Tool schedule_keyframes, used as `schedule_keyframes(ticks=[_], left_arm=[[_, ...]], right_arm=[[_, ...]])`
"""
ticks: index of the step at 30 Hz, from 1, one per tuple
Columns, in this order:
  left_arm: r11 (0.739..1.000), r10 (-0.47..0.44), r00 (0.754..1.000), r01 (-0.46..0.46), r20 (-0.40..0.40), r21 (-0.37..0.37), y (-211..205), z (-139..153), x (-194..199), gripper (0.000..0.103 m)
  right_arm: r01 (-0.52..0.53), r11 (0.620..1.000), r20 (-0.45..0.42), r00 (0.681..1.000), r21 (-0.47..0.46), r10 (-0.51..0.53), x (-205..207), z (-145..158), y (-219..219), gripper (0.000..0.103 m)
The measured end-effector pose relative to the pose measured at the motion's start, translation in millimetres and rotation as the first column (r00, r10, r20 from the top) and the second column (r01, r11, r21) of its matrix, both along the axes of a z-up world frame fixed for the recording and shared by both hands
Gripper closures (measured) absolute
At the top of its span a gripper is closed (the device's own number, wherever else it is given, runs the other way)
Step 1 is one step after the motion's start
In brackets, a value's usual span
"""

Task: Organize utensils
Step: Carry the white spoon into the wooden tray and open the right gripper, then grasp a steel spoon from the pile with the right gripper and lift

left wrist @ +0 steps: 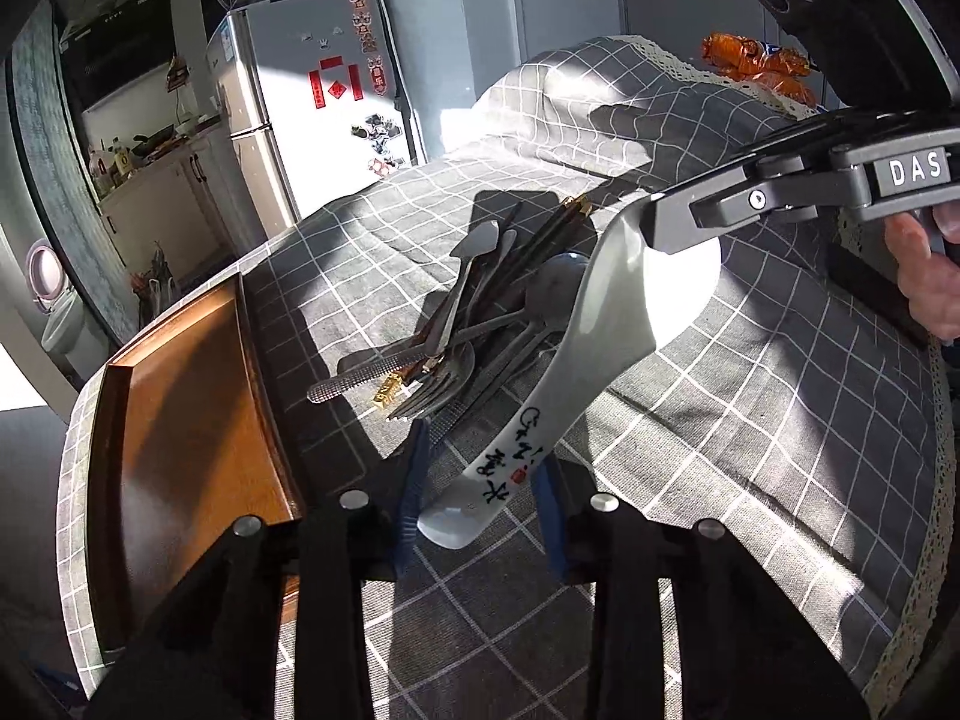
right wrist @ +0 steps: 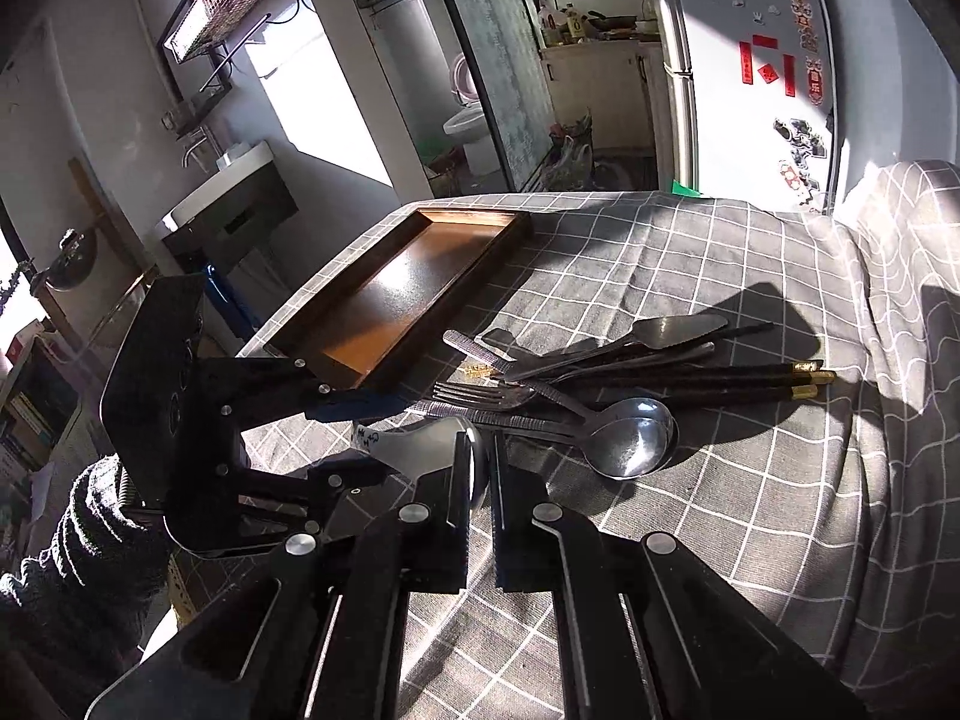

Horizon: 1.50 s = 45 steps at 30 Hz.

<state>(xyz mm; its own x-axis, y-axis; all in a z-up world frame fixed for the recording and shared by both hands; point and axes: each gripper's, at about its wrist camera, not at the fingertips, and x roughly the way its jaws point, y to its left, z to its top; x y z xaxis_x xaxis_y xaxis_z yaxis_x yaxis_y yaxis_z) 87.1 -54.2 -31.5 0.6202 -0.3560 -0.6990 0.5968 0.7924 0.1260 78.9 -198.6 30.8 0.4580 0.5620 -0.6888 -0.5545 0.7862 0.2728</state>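
My left tongs point(left wrist: 480, 498) have their blue pads on either side of the handle of a white ceramic spoon point(left wrist: 606, 324); whether they already press on it I cannot tell. My right tongs point(right wrist: 480, 480), pressed nearly together, pinch the rim of the spoon's bowl, so the spoon is held off the bench between both tools, apparently mid-handover. Behind it the pile of cutlery point(right wrist: 600, 384) lies unsorted on the checked cloth point(right wrist: 720, 540): forks, a metal spoon point(right wrist: 630, 438), a serrated knife, dark chopsticks point(right wrist: 720, 381). Farther off, the wooden tray point(right wrist: 414, 288) holds nothing. I judge the task barely begun, with every piece left to place.
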Motion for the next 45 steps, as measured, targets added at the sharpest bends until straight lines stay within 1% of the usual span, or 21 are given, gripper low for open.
schedule_keyframes(ticks=[5, 8, 10, 15, 19, 21, 23, 25, 28, 30, 32, 34, 35, 36, 37, 38, 39, 41, 43, 44, 45], left_arm=[[0.994, 0.109, 0.994, -0.109, 0.000, -0.003, 34, 18, 8, 0.069], [0.981, 0.195, 0.981, -0.195, -0.010, -0.002, 63, 23, 21, 0.069], [0.968, 0.249, 0.968, -0.250, -0.033, -0.002, 82, 22, 32, 0.069], [0.940, 0.341, 0.937, -0.340, -0.076, 0.026, 117, 9, 54, 0.070], [0.926, 0.377, 0.921, -0.375, -0.102, 0.032, 136, -1, 68, 0.070], [0.919, 0.394, 0.913, -0.391, -0.105, 0.045, 142, -5, 74, 0.070], [0.914, 0.406, 0.907, -0.402, -0.114, 0.058, 142, -10, 79, 0.070], [0.912, 0.411, 0.905, -0.408, -0.113, 0.050, 145, -13, 79, 0.070], [0.907, 0.422, 0.900, -0.419, -0.112, 0.043, 146, -13, 78, 0.065], [0.907, 0.421, 0.901, -0.419, -0.109, 0.039, 146, -14, 76, 0.046], [0.916, 0.402, 0.910, -0.400, -0.103, 0.037, 143, -14, 72, 0.045], [0.918, 0.396, 0.913, -0.394, -0.094, 0.043, 141, -14, 71, 0.043], [0.919, 0.394, 0.914, -0.392, -0.092, 0.045, 140, -13, 70, 0.038], [0.919, 0.394, 0.915, -0.391, -0.087, 0.048, 139, -14, 70, 0.036], [0.919, 0.394, 0.916, -0.391, -0.082, 0.050, 138, -14, 70, 0.035], [0.919, 0.395, 0.916, -0.392, -0.077, 0.051, 138, -13, 69, 0.031], [0.918, 0.396, 0.915, -0.393, -0.071, 0.050, 138, -12, 67, 0.028], [0.917, 0.399, 0.915, -0.397, -0.055, 0.046, 137, -8, 64, 0.025], [0.919, 0.393, 0.919, -0.393, -0.037, 0.030, 136, -1, 59, 0.019], [0.923, 0.384, 0.923, -0.384, -0.031, 0.017, 135, 3, 55, 0.014], [0.929, 0.370, 0.929, -0.370, -0.024, 0.005, 132, 6, 51, 0.011]], right_arm=[[-0.032, 0.999, -0.007, 0.999, 0.027, 0.032, 25, 13, 42, 0.097], [-0.070, 0.997, -0.018, 0.997, 0.035, 0.070, 51, 15, 76, 0.097], [-0.096, 0.995, -0.036, 0.995, 0.032, 0.097, 70, 11, 99, 0.097], [-0.153, 0.988, -0.098, 0.983, 0.021, 0.155, 111, -11, 146, 0.097], [-0.170, 0.985, -0.154, 0.972, 0.043, 0.174, 138, -31, 166, 0.097], [-0.167, 0.984, -0.180, 0.968, 0.057, 0.174, 147, -42, 171, 0.096], [-0.168, 0.984, -0.193, 0.965, 0.051, 0.175, 151, -50, 178, 0.096], [-0.168, 0.985, -0.197, 0.965, 0.044, 0.174, 152, -56, 181, 0.096], [-0.170, 0.985, -0.202, 0.964, 0.025, 0.171, 154, -63, 186, 0.095], [-0.172, 0.985, -0.196, 0.966, -0.003, 0.168, 152, -67, 189, 0.096], [-0.175, 0.985, -0.198, 0.965, 0.006, 0.173, 152, -70, 191, 0.095], [-0.165, 0.986, -0.196, 0.967, 0.007, 0.164, 151, -70, 191, 0.095], [-0.160, 0.987, -0.194, 0.968, 0.003, 0.157, 150, -70, 191, 0.095], [-0.156, 0.988, -0.192, 0.970, -0.006, 0.152, 149, -69, 191, 0.088], [-0.150, 0.989, -0.187, 0.972, -0.010, 0.145, 148, -68, 191, 0.078], [-0.148, 0.989, -0.177, 0.973, 0.001, 0.146, 146, -65, 189, 0.065], [-0.138, 0.990, -0.166, 0.977, 0.004, 0.137, 144, -61, 188, 0.049], [-0.118, 0.993, -0.138, 0.983, 0.027, 0.121, 140, -50, 179, 0.033], [-0.111, 0.991, -0.134, 0.984, 0.077, 0.121, 135, -38, 164, 0.031], [-0.106, 0.989, -0.130, 0.984, 0.100, 0.118, 133, -31, 154, 0.030], [-0.097, 0.989, -0.118, 0.987, 0.115, 0.111, 129, -23, 141, 0.027]])
